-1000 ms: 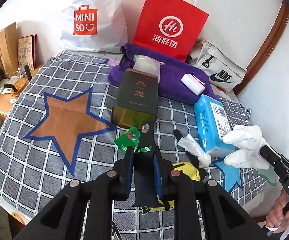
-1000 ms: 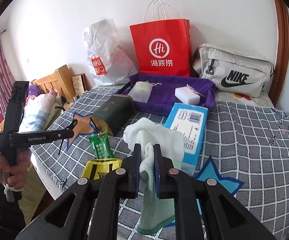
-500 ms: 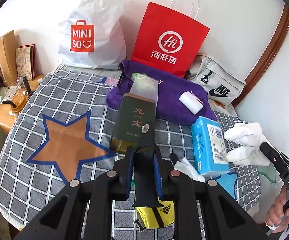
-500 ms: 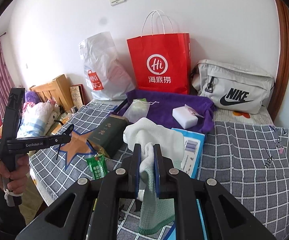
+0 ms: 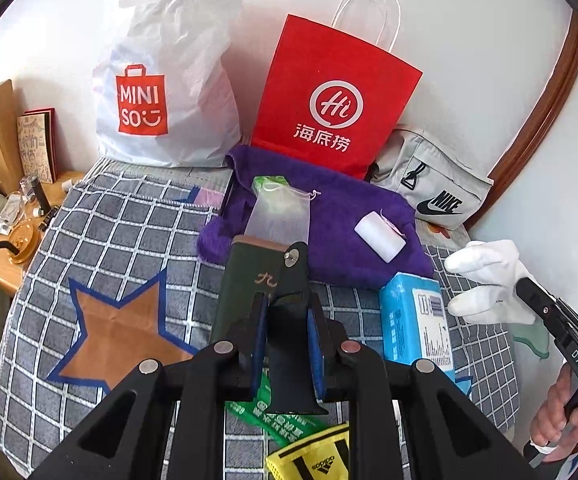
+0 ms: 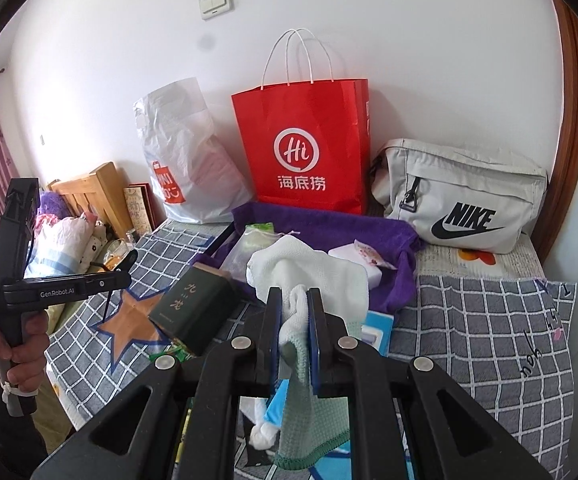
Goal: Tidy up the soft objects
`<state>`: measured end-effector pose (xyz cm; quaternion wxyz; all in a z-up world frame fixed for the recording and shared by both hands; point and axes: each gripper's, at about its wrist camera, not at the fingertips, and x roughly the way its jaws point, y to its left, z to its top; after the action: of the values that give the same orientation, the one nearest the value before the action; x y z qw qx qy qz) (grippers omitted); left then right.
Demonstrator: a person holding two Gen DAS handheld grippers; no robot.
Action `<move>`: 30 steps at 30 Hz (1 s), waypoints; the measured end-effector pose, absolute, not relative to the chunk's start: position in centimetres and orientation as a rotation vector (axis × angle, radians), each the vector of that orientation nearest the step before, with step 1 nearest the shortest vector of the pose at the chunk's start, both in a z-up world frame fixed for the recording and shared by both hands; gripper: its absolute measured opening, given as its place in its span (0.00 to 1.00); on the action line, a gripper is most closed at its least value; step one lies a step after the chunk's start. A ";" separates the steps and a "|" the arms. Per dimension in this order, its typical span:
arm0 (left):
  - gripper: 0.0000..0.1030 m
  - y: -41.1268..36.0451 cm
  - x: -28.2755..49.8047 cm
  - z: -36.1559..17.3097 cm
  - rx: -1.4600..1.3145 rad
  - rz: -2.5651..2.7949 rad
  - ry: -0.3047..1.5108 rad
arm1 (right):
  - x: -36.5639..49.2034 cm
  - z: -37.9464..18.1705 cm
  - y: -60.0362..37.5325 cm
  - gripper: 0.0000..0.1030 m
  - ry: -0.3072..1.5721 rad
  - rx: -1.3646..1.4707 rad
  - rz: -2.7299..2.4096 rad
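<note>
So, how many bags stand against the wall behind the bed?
3: a white plastic bag at the left, a red paper bag in the middle, and a grey Nike bag at the right. Others may be hidden behind them.

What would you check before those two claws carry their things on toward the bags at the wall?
1. Right claw pinches the white cloth: ok.
2. Left claw clamps a black strap-like piece: ok; what it is, cannot tell.
3. Cloth hangs free of the dark green tin: ok.
4. Red paper bag stands upright, mouth open: ok.
5. Room inside the red bag: cannot tell.
6. Purple towel already carries a mesh pouch and a white block: not ok as a clear drop spot.
</note>
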<state>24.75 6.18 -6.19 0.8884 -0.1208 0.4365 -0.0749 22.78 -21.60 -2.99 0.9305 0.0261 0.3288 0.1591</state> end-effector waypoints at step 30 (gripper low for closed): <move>0.18 3.0 37.3 -9.0 -0.193 -0.211 0.970 | 37.9 -4.3 -21.7 0.11 0.667 0.068 0.305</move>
<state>37.28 2.99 -9.02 0.8748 -0.0925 0.4647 -0.1011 37.86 -21.71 -4.31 0.9329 0.0332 0.3262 0.1490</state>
